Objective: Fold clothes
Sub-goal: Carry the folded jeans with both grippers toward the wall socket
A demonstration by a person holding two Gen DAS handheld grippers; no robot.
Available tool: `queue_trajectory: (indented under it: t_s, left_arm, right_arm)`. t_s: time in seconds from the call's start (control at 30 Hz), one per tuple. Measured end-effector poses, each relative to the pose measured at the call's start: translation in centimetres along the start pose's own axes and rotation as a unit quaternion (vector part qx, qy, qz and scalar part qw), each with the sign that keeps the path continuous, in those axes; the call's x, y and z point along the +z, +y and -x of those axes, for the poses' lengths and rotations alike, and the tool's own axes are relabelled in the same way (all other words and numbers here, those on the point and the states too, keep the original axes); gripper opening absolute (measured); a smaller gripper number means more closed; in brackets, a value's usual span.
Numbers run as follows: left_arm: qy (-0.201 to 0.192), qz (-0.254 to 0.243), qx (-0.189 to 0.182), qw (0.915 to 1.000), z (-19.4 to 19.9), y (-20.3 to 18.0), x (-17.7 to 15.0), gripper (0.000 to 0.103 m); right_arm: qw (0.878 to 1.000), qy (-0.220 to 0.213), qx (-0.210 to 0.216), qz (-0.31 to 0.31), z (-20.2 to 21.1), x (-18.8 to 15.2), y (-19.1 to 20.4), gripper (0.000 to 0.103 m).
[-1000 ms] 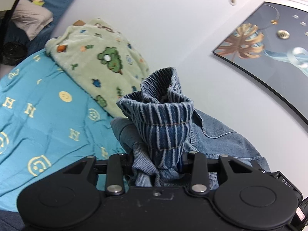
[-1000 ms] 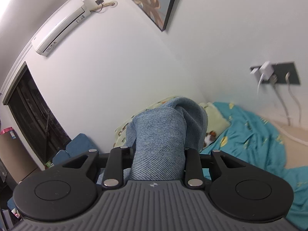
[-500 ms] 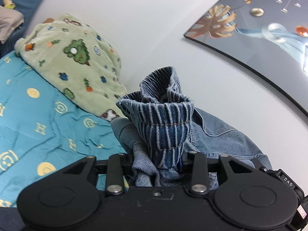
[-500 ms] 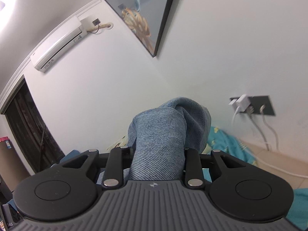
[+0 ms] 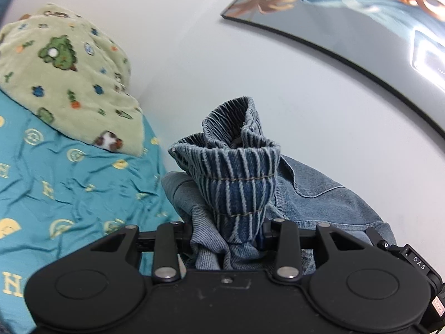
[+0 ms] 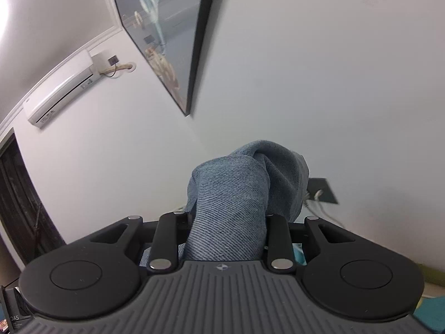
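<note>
Left gripper (image 5: 230, 231): my jaws clamped on the striped cuff of a denim jacket (image 5: 319, 194), held above the bed (image 5: 69, 183). Right gripper (image 6: 225, 236): my jaws clamped on a bunched fold of the same jacket, raised toward the wall (image 6: 319, 83).

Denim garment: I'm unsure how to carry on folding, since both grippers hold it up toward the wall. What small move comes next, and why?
Probably lower both grippers toward the teal bedspread. The left gripper pinches the denim garment at its ribbed edge, and the right gripper pinches plain denim. Both views face the wall, so no fold can be set until the garment lies flat.
</note>
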State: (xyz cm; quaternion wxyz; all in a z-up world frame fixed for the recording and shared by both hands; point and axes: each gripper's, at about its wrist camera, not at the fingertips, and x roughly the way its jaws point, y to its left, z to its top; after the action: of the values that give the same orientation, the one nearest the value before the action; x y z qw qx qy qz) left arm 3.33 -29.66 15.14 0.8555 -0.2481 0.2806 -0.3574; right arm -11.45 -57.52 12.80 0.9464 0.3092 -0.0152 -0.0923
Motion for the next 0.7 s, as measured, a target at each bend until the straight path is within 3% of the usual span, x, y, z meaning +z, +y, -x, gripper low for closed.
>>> queue_trajectory:
  t_s: [0.33,0.7]
  left_arm:
    - [0.052,-0.039,-0.037,0.9972,-6.4,-1.9,-1.9,0.034]
    - [0.112,-0.113,-0.065,0.9851,-13.1,-2.5,-3.7,0.034]
  right_arm:
    - [0.998,-0.034,-0.05,0.008,2.0,0.0,-4.5,0.03]
    - [0.992,-0.071,-0.106,0.002,2.7,-2.3,-8.6,0.03]
